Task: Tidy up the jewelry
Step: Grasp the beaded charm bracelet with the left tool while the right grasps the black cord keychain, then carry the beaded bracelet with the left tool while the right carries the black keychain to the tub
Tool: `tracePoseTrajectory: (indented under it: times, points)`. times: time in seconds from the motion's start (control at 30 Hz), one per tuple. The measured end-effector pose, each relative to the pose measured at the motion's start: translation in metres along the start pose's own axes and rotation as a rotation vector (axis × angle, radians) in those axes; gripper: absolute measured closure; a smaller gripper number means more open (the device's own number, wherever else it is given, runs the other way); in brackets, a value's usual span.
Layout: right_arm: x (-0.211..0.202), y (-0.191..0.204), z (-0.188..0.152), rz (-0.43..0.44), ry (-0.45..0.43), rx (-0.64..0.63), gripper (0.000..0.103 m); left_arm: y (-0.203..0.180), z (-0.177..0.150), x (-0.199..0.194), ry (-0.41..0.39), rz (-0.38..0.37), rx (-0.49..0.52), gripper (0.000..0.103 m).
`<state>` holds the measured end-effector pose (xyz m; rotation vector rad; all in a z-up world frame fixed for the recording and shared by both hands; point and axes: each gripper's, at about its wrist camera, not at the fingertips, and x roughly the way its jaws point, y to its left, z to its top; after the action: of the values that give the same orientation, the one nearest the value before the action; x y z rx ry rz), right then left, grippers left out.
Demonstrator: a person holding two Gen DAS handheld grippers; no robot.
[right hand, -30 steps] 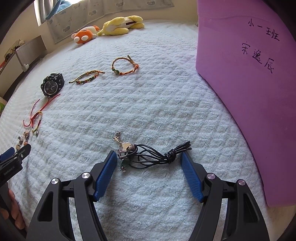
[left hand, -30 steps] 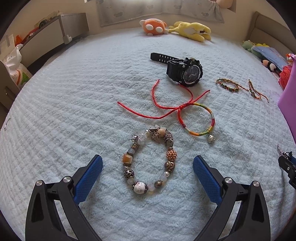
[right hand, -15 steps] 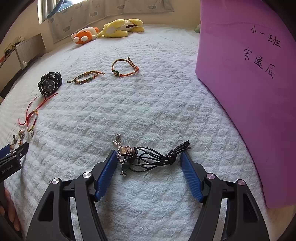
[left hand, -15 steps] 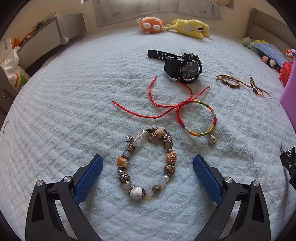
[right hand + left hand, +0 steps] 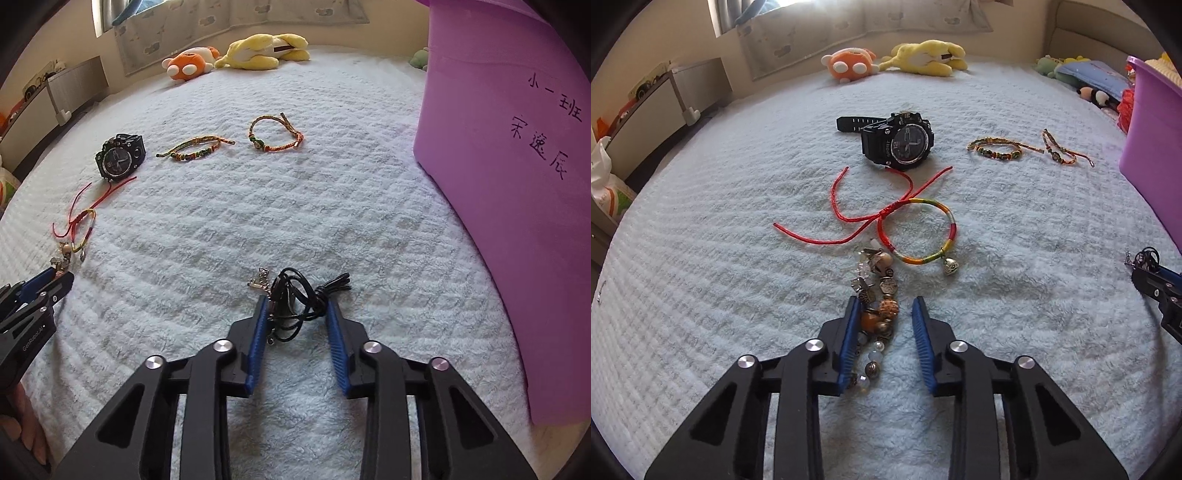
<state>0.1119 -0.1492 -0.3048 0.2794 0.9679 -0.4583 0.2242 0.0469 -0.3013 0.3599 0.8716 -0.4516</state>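
My left gripper [image 5: 884, 308] has closed in around the beaded bracelet [image 5: 877, 295], which is squeezed into a long strand between the blue pads; the right pad stands a little off the beads. My right gripper [image 5: 295, 306] is closed around a black cord necklace with a metal clasp [image 5: 295, 295], bunched between its pads. Ahead lie a red string bracelet with a small bell [image 5: 916, 229], a black sport watch [image 5: 897, 140] and two woven bracelets [image 5: 995, 149] [image 5: 1060, 149]. A purple box [image 5: 517, 166] stands at the right.
Everything lies on a pale blue fleece bed cover [image 5: 738, 184]. Orange and yellow plush toys [image 5: 849, 64] [image 5: 927, 55] lie at the far edge. More toys [image 5: 1086, 81] sit far right. A low cabinet [image 5: 646, 110] stands at the left.
Both grippers have closed from wide open. The beaded bracelet went from a round loop to a squeezed strand; the black cord bunched up between the right pads. Both views have tilted up slightly.
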Motion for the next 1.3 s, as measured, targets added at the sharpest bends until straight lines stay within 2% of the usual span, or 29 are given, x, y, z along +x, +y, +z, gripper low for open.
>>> tracePoseTrajectory:
  times: [0.03,0.33,0.37,0.4,0.93,1.3]
  points:
    - [0.0,0.001,0.001,-0.001,0.002,-0.011,0.091,-0.004,-0.001,-0.001,-0.001,0.003,0.005,0.084]
    - [-0.005,-0.002,0.004,0.018,0.008,0.005,0.093,0.005,0.001,-0.007,0.007,-0.034,-0.04,0.086]
    - [-0.006,-0.002,0.004,0.02,0.008,0.007,0.093,0.007,0.0,-0.008,0.007,-0.04,-0.047,0.087]
    - [-0.007,-0.003,0.004,0.021,0.007,0.008,0.093,0.007,0.0,-0.01,0.006,-0.041,-0.051,0.093]
    - [-0.029,-0.001,0.008,0.047,-0.005,0.007,0.093,0.009,0.011,-0.043,-0.039,-0.088,-0.053,0.093]
    - [-0.065,0.006,0.022,0.068,-0.03,0.012,0.093,0.012,0.032,-0.077,-0.068,-0.112,-0.052,0.093]
